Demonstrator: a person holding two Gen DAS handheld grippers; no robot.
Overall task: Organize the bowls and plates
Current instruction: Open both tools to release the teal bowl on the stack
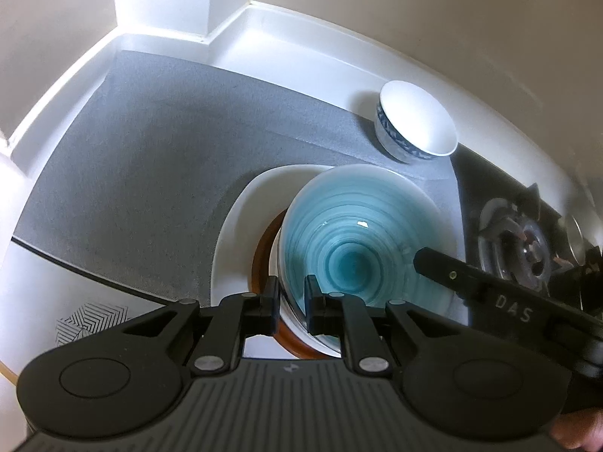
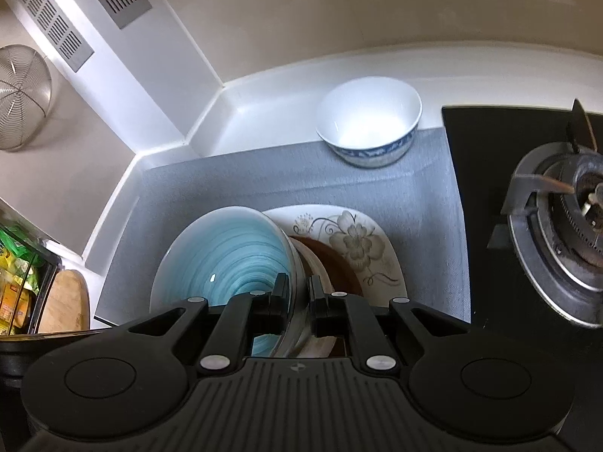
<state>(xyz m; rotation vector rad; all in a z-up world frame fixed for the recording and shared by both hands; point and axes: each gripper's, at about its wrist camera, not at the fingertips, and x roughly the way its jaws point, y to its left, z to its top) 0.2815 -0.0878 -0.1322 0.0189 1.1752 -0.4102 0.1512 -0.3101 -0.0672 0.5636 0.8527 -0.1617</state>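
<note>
From the left wrist view, the left gripper (image 1: 293, 303) is clenched on the near rim of one blue bowl (image 1: 361, 233), a finger on each side of the wall. That bowl sits on top of a stack: one brown-rimmed plate (image 1: 260, 260) shows beneath it, and below that one large white plate (image 1: 241, 222). The stack rests on a grey mat (image 1: 143, 173) laid over the white counter. One white bowl with a blue pattern (image 1: 414, 122) stands apart at the far edge of the mat. The right gripper's finger (image 1: 452, 275) reaches in over the blue bowl's right rim. One gas burner (image 1: 527, 245) lies to the right.

From the right wrist view, the right gripper (image 2: 299, 301) grasps the blue bowl's (image 2: 226, 256) right-hand rim, one finger inside and one outside. Next to it are the brown plate (image 2: 331, 260) and the flowered white plate (image 2: 354, 241). The patterned bowl (image 2: 369, 124) stands at the back, the burner (image 2: 557, 233) at right. One wire strainer (image 2: 22, 98) hangs on the left wall.
</note>
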